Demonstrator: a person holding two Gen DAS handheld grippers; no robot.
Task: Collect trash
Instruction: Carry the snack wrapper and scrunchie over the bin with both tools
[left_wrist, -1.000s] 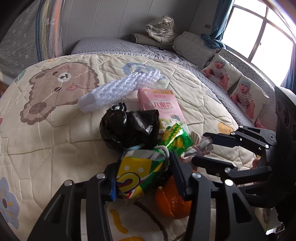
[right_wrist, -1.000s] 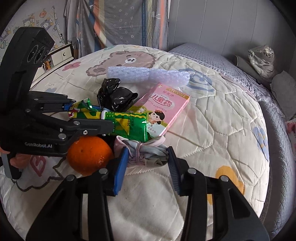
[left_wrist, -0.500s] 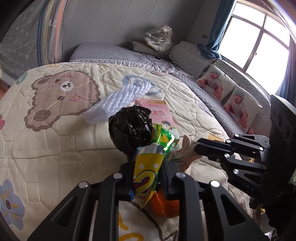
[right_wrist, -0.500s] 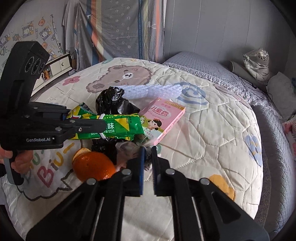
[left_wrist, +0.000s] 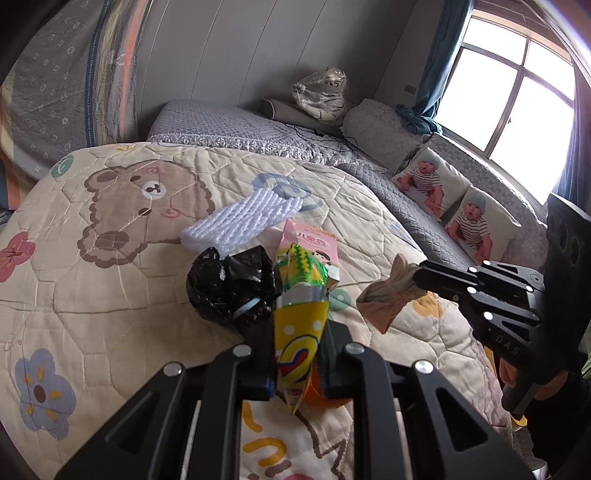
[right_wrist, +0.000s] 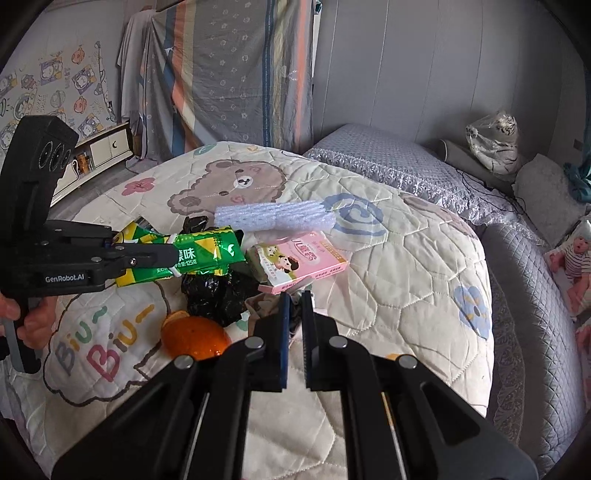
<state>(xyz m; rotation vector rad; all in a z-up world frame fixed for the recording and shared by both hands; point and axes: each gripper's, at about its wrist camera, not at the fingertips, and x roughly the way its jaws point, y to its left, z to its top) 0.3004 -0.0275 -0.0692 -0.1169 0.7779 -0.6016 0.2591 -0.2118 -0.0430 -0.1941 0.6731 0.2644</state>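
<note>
Setting: home bedroom. Bed (left_wrist: 110, 295) under cartoon-bear quilt (right_wrist: 236, 184); baby-photo cushions (left_wrist: 428, 181) along window (left_wrist: 517, 85); blue curtain (left_wrist: 439, 62); patterned sheet (right_wrist: 229, 74) hung on wall; cartoon wall stickers (right_wrist: 55, 85).

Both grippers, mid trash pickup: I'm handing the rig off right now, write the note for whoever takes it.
Left gripper: shut on the green-yellow snack wrapper, held off the quilt.
Right gripper: shut on the crumpled beige mask, also held off the quilt.
On the quilt: black bag, pink box, white foam sleeve, orange.
Done: two pieces grasped. Left: drop them off (no bin in view), then collect the rest.
</note>
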